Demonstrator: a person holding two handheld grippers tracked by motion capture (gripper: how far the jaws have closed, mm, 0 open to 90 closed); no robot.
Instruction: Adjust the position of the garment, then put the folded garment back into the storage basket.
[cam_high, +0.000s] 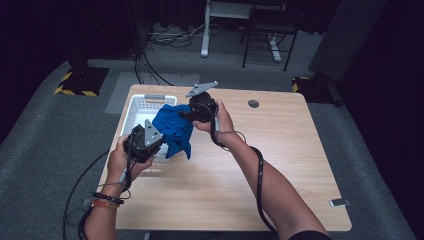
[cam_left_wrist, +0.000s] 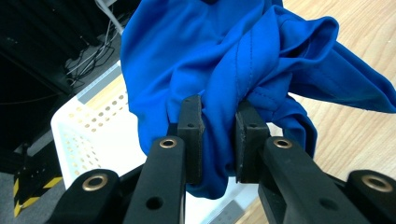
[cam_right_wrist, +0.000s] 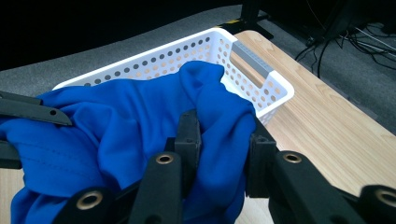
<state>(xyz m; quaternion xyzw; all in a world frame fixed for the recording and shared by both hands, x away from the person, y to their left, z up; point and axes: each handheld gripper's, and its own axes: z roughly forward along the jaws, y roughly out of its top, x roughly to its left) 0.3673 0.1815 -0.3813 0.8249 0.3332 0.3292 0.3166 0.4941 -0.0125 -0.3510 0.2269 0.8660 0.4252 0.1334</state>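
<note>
A blue cloth (cam_high: 175, 130) hangs bunched between my two grippers, over the right side of a white perforated basket (cam_high: 136, 111). My left gripper (cam_high: 155, 145) holds its lower part; in the left gripper view its jaws are shut on a thick fold of the blue cloth (cam_left_wrist: 219, 107). My right gripper (cam_high: 187, 114) holds the upper edge from the right; in the right gripper view the blue cloth (cam_right_wrist: 140, 126) bulges between its jaws, with the basket (cam_right_wrist: 210, 46) behind. The left gripper (cam_left_wrist: 219, 140) and right gripper (cam_right_wrist: 222, 154) both pinch fabric.
The wooden table (cam_high: 280, 165) has a round grommet (cam_high: 253, 103) at the back and a small silver object (cam_high: 340, 202) at its right edge. Cables trail from both grippers. Beyond the table are a desk frame and a chair (cam_high: 270, 30) on grey carpet.
</note>
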